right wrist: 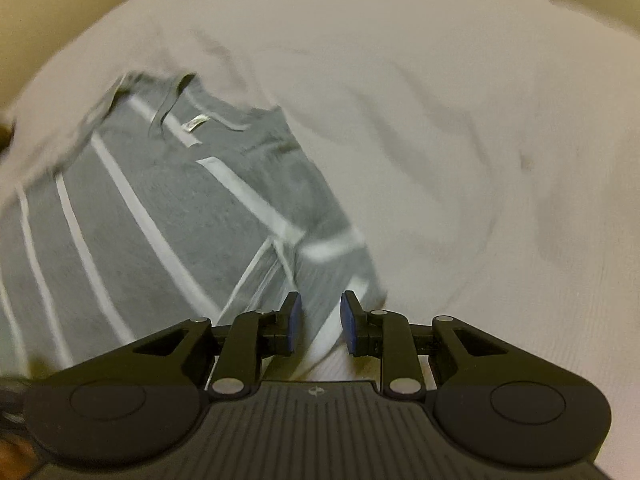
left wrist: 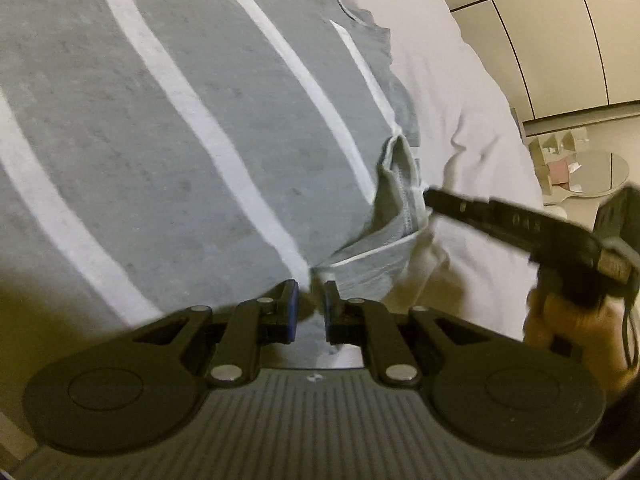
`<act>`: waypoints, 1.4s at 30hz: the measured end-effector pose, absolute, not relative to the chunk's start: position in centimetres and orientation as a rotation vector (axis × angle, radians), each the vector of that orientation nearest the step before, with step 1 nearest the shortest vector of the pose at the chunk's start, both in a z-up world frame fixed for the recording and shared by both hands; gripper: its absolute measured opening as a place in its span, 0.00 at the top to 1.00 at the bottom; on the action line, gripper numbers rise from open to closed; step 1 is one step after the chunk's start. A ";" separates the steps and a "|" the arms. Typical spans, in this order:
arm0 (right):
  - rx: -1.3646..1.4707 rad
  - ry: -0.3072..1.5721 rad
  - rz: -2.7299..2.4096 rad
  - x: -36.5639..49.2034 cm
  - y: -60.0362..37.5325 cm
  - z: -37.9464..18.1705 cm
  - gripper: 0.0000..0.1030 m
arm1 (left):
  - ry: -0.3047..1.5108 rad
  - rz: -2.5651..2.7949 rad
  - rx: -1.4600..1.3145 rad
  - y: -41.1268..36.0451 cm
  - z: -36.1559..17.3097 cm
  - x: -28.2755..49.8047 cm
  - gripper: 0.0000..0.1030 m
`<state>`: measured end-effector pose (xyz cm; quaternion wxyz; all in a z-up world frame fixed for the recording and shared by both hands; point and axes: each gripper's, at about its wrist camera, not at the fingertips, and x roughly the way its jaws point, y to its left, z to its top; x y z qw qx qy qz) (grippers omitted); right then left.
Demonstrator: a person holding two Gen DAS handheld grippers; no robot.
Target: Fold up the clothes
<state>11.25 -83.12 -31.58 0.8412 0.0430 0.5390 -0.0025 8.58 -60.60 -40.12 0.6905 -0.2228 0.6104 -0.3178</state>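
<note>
A grey shirt (left wrist: 180, 120) with white stripes lies spread flat on a white bed sheet (left wrist: 460, 100). My left gripper (left wrist: 311, 308) hovers at the shirt's lower edge, open by a narrow gap, with the hem corner just ahead of its blue pads. The short sleeve (left wrist: 396, 192) is folded in over the shirt's side. My right gripper (left wrist: 430, 198) reaches in from the right, its tip at that sleeve. In the right wrist view, the right gripper (right wrist: 321, 322) stands open over the sleeve (right wrist: 320, 248). The shirt (right wrist: 180, 200) stretches away to its neck label (right wrist: 195, 123).
The white sheet (right wrist: 440, 120) is wrinkled and extends far to the right of the shirt. A person's hand (left wrist: 560, 320) holds the right gripper. Beyond the bed stand pale panelled doors (left wrist: 560, 40) and a round white table (left wrist: 600, 176) with small items.
</note>
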 end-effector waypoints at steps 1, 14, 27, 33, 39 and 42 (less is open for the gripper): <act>0.022 1.136 0.021 11.8 -82.8 -31.7 0.75 | 1.354 -0.719 -0.474 -60.5 -40.1 8.4 0.93; -0.117 1.241 0.133 13.8 -83.3 -32.8 0.69 | 1.069 -0.967 0.084 -66.5 -36.6 5.5 0.55; -0.190 1.218 0.208 12.9 -82.0 -33.7 0.69 | 1.175 -0.764 -0.094 -62.7 -37.5 6.7 0.85; -0.175 1.242 0.219 13.5 -83.0 -34.6 0.70 | 1.052 -0.885 0.027 -64.5 -36.4 6.6 0.54; -0.113 1.225 0.178 13.3 -83.5 -33.1 1.00 | 1.138 -0.840 -0.090 -63.6 -37.1 7.6 0.97; -0.041 1.174 0.097 13.2 -84.5 -32.1 1.00 | 1.187 -0.809 -0.153 -63.0 -37.6 7.9 0.99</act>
